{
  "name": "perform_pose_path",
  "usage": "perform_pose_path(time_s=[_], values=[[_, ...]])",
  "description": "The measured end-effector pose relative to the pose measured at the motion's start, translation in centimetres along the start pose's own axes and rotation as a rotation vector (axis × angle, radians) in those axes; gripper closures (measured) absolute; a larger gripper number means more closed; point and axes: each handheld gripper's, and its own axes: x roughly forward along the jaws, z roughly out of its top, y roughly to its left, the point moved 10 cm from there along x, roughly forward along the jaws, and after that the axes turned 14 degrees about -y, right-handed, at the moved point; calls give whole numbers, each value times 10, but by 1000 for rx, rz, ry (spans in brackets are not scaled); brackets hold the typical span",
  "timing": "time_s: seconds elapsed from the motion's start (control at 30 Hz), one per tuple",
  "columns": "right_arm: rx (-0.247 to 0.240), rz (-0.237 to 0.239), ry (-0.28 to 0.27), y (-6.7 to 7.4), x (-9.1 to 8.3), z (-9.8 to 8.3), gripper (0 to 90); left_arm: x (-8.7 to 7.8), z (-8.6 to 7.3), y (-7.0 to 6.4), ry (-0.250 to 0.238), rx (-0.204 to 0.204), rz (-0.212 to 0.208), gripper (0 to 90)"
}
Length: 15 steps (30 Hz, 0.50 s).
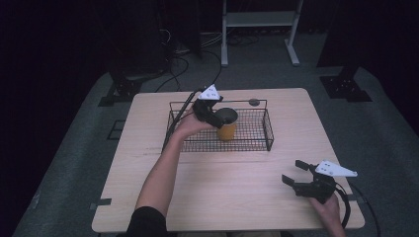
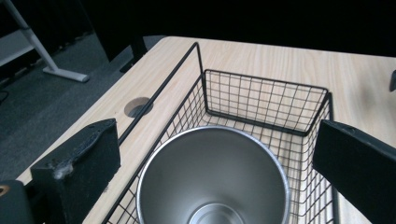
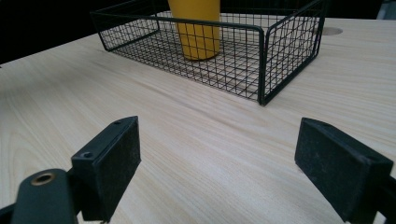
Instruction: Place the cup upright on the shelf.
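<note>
Standing upright inside the wire basket (image 1: 257, 140), a yellow cup (image 1: 227, 129) with a steel-grey interior occupies the basket's middle, which sits toward the far edge of the table (image 1: 222, 197). High view: left gripper (image 1: 217, 120) over the cup's rim, hand behind it; whether its jaws press the cup cannot be told here. Right gripper (image 1: 292, 173) rests low near the table's near right corner, jaws spread, holding nothing, well apart from the basket.

Left gripper view: left gripper (image 2: 210, 154) jaws stand wide on either side of the cup (image 2: 212, 182), both clear of its rim. Basket (image 2: 266, 100) far wall lies beyond; a round hole (image 2: 138, 106) marks the table beside the basket's handle rail.

Right gripper view: right gripper (image 3: 219, 161) jaws apart over bare table (image 3: 187, 140). Basket (image 3: 261, 70) ahead, cup (image 3: 196, 28) inside it.
</note>
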Motion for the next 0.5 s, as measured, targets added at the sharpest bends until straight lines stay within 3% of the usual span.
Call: perform_pose_path(time_s=[0.17,0.5], values=[[0,-3,0,0,0,0,134,-2,3,-6,8,11,-12,2],[-3,-1,1,0,0,0,133,-5,6,-18,-19,10,-18,2]])
